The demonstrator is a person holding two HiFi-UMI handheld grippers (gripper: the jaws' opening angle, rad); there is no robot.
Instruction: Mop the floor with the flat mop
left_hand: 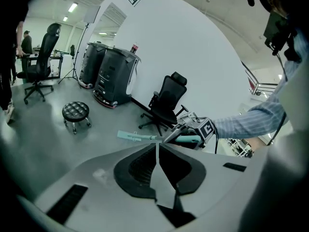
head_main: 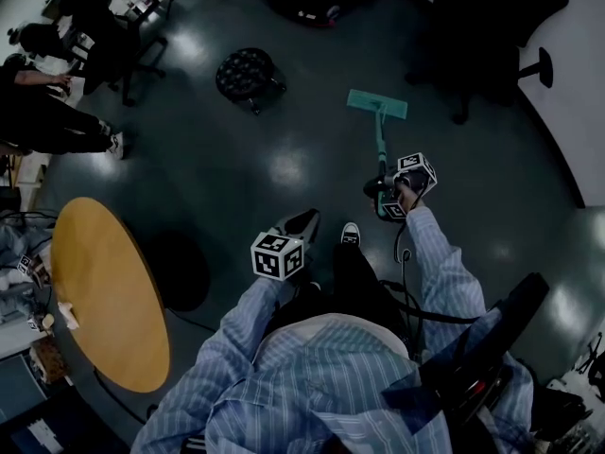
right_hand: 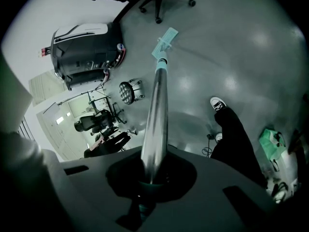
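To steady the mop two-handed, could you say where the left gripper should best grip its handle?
Probably the bare shaft just ahead of the right gripper, approached from its left side: it's a slim straight pole slanting down to the mop head.

The mop head (head_main: 377, 104) lies on the floor (head_main: 284, 168) ahead of the person's shoe (head_main: 351, 235). Its pole (head_main: 380, 145) runs back into the right gripper (head_main: 383, 189), which clamps it. The left gripper (head_main: 307, 220) hangs left of the shoe, apart from the pole. A stool (head_main: 246, 74) stands left of the mop head and an office chair (head_main: 482, 36) to its right. A round table (head_main: 109, 296) sits at the floor's left edge.
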